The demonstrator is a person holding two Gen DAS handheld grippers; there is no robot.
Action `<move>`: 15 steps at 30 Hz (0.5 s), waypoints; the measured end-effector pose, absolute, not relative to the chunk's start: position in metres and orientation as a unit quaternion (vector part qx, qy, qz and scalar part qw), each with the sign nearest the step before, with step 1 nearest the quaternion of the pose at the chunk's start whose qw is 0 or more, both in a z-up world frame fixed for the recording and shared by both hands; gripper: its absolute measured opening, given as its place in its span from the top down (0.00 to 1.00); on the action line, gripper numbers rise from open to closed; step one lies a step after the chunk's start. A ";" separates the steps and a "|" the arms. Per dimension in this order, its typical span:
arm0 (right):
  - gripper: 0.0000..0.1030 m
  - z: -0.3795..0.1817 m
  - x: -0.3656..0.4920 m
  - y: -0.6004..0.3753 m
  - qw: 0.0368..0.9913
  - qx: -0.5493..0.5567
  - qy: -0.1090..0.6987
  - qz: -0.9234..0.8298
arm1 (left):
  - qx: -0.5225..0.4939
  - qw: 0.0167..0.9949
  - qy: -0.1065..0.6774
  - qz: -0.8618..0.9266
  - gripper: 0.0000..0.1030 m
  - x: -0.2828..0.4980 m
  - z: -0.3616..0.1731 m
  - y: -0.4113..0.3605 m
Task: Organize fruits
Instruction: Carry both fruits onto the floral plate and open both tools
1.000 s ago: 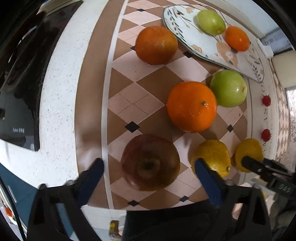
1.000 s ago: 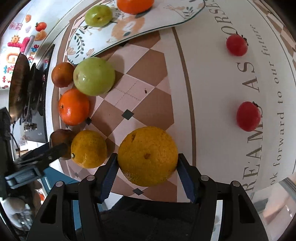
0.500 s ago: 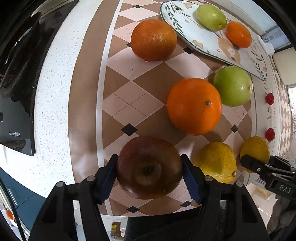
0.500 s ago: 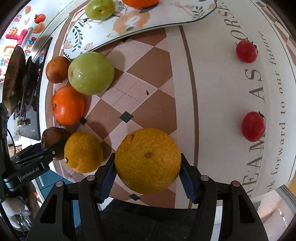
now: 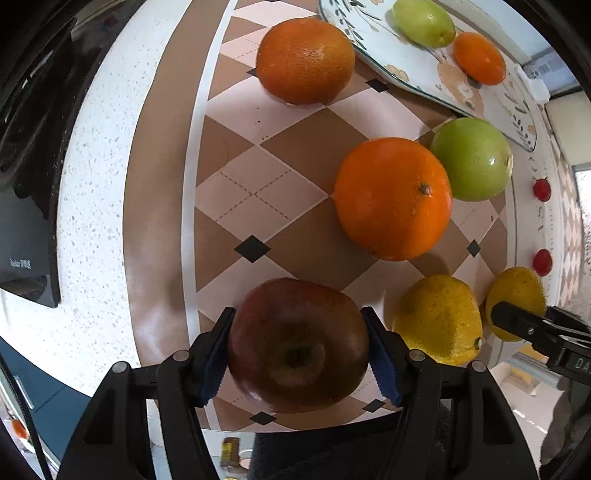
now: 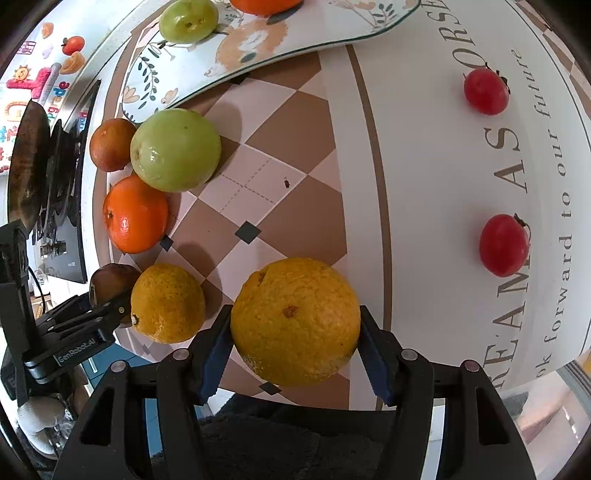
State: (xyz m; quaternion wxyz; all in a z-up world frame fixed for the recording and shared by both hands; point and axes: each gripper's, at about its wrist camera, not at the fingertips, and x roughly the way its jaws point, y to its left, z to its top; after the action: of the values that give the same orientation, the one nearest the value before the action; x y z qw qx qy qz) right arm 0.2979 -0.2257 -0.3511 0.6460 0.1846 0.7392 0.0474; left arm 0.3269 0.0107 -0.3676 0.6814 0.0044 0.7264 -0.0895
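My left gripper [image 5: 299, 354] is shut on a dark red apple [image 5: 297, 345] near the mat's front edge. My right gripper [image 6: 295, 347] is shut on a yellow orange [image 6: 295, 319]. A second yellow orange [image 5: 437, 319] [image 6: 168, 302] lies between the two grippers. Behind it are an orange [image 5: 393, 197] [image 6: 135, 214], a green apple [image 5: 474, 158] [image 6: 175, 149] and a darker orange [image 5: 304, 61] [image 6: 110, 144]. A patterned plate [image 5: 417, 59] [image 6: 258, 44] at the back holds a small green fruit [image 5: 423, 22] [image 6: 188, 18] and a small orange [image 5: 478, 57].
Two small red fruits [image 6: 485, 90] [image 6: 504, 249] lie on the white part of the mat at the right. A black stove [image 5: 26, 147] with a pan [image 6: 27, 166] stands at the left. The counter edge runs just below the grippers.
My left gripper closed on the dark red apple, which was lying free between open fingers. My right gripper kept its hold on the yellow orange and raised it slightly.
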 end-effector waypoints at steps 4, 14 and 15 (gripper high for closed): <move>0.36 -0.353 0.296 -0.223 0.647 0.178 0.740 0.047 | 0.010 0.685 0.723 -0.086 0.38 0.325 -0.369 0.011; 0.37 -0.342 0.293 -0.225 0.669 0.171 0.722 0.047 | 0.014 0.693 0.717 -0.080 0.39 0.322 -0.347 -0.009; 0.37 -0.337 0.294 -0.227 0.671 0.175 0.719 0.049 | 0.011 0.696 0.714 -0.081 0.39 0.322 -0.341 -0.011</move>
State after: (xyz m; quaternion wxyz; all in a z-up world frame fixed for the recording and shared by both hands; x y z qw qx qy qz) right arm 0.2945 -0.2270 -0.3369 0.6709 0.1745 0.7191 0.0489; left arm 0.3220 -0.0110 -0.3409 0.6955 0.0108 0.7139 -0.0806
